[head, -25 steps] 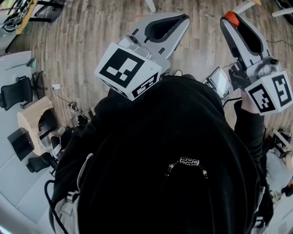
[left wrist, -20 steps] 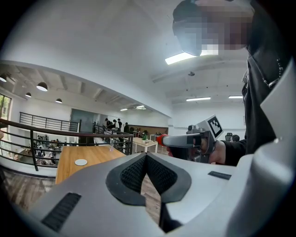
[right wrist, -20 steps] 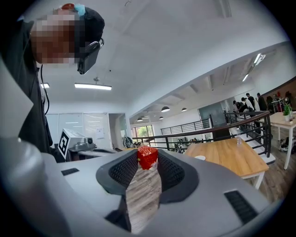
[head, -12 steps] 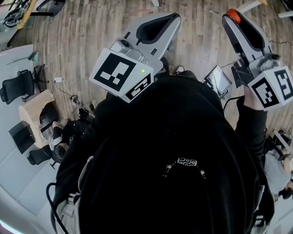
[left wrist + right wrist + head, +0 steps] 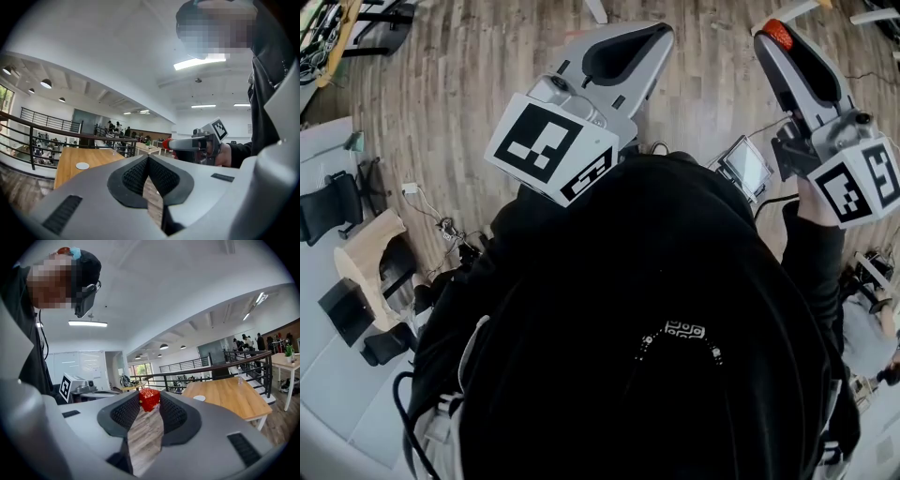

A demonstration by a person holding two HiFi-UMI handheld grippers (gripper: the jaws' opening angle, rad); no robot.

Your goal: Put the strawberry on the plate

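The red strawberry (image 5: 149, 399) sits pinched between the tips of my right gripper (image 5: 150, 405), which is shut on it. In the head view that gripper (image 5: 778, 45) reaches out at the top right, with the strawberry (image 5: 778, 34) at its tip. My left gripper (image 5: 662, 34) is held out at the top centre, its jaws shut with nothing between them (image 5: 148, 158). A small white plate (image 5: 199, 398) lies on a wooden table (image 5: 234, 394) some way ahead. The left gripper view shows the same plate (image 5: 82, 165) and the right gripper (image 5: 168, 143) off to the side.
My black-clad body fills the lower head view above a wood-plank floor (image 5: 469, 84). Office chairs (image 5: 337, 202) and cables lie at the left, and a small screen (image 5: 748, 167) at the right. A black railing (image 5: 211, 371) runs behind the table, with people far off.
Both grippers have drifted slightly across the floor view, the left one a little to the left. The strawberry stays in the right gripper's tips.
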